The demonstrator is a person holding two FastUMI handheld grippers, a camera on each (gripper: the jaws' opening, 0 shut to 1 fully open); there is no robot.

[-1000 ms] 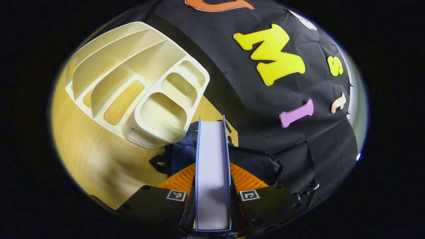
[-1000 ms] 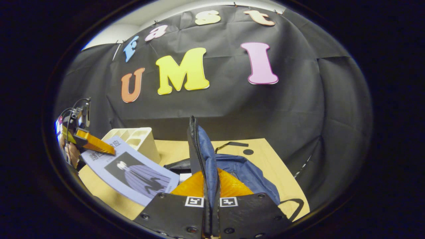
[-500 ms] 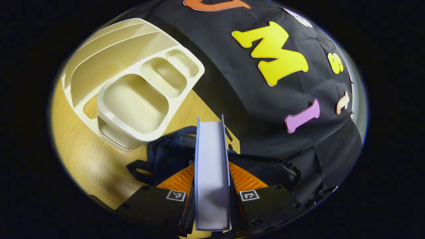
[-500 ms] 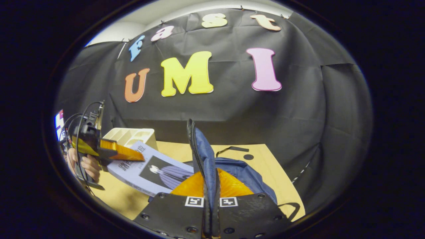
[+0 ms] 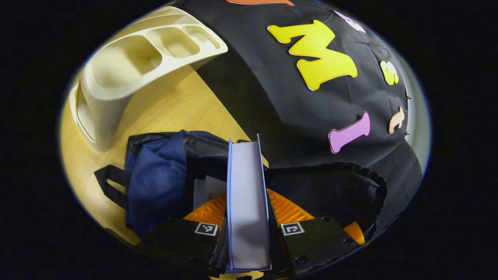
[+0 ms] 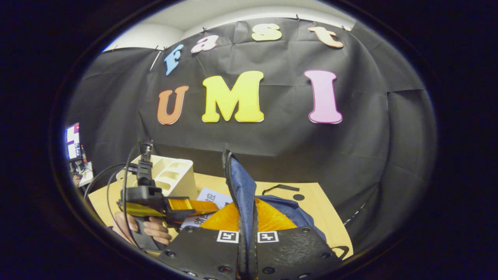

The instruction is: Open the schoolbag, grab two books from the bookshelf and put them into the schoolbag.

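Note:
My left gripper (image 5: 248, 212) is shut on a pale blue book (image 5: 246, 167), which I see edge-on with its white pages toward the camera. The book's far end reaches into the open mouth of the dark blue schoolbag (image 5: 155, 182). Something white (image 5: 205, 187) lies inside the bag beside it. My right gripper (image 6: 248, 219) is shut on the bag's zippered flap (image 6: 238, 182) and holds it upright. In the right gripper view, a hand (image 6: 144, 229) holds the left gripper (image 6: 192, 205) at lower left, with the book (image 6: 210, 196) pointing toward the bag.
The cream bookshelf (image 5: 128, 66) with several compartments stands on the wooden table (image 5: 175, 109) beyond the bag, near the black cloth wall. It also stands behind the left gripper as the cream bookshelf (image 6: 173, 177). A black strap (image 6: 281, 188) lies on the table (image 6: 311, 210).
The left gripper has carried the book away from the bookshelf and down to the bag's open mouth. The right gripper keeps hold of the flap and has tilted up slightly.

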